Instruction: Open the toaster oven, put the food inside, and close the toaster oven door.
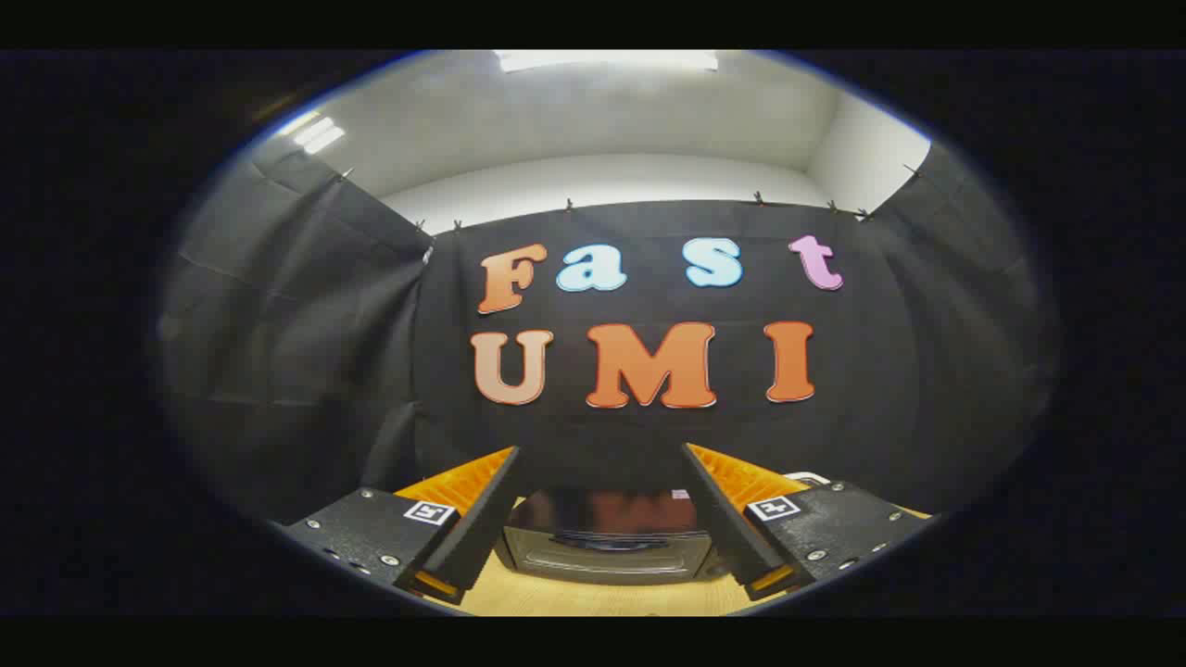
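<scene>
Hovering above the worktop (593, 597), gripper (602, 519) spread wide, nothing held. Toaster oven (607, 547) stands ahead, between the fingers, at the worktop's far edge against the black cloth; door closed. Judged rigid, heavy; glass door smooth. Best hold: the handle bar (602, 540) across the door's top.

Dark glossy toaster oven (607, 542) with silvery door on pale wooden table (593, 597); black cloth wall (306, 306); white ceiling (593, 116).
</scene>
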`<state>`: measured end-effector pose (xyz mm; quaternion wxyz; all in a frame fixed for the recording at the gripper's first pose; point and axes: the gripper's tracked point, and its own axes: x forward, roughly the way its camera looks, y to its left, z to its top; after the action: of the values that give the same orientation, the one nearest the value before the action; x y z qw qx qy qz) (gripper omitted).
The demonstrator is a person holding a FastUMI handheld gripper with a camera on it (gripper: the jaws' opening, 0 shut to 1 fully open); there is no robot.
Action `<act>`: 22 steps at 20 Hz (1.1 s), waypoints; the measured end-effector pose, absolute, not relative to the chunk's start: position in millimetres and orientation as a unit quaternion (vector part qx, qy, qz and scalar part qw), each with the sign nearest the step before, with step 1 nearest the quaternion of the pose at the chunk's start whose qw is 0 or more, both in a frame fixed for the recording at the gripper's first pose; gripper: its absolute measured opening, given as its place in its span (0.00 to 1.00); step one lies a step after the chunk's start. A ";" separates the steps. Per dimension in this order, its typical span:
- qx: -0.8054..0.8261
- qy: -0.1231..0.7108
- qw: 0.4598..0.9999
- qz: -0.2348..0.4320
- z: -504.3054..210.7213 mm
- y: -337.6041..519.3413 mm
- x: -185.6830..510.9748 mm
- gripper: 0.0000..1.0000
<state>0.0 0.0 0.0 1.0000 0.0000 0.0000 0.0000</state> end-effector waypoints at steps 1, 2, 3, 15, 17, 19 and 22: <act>-0.004 -0.003 1.000 -0.001 0.2 0.6 1.2 0.99; -0.003 -0.006 1.000 -0.002 1.1 2.2 1.8 0.99; 0.002 -0.008 1.000 0.000 2.5 2.8 1.4 0.99; 0.023 0.032 0.999 -0.004 -18.7 6.4 14.4 0.99; 0.017 0.044 0.999 -0.009 -29.6 9.5 19.3 0.99; 0.013 0.059 0.998 -0.003 -47.5 19.0 30.2 0.99; 0.013 0.100 0.995 -0.006 -83.7 23.0 41.7 0.99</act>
<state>41.7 23.0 -83.7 0.9949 0.0129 0.0996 -0.0058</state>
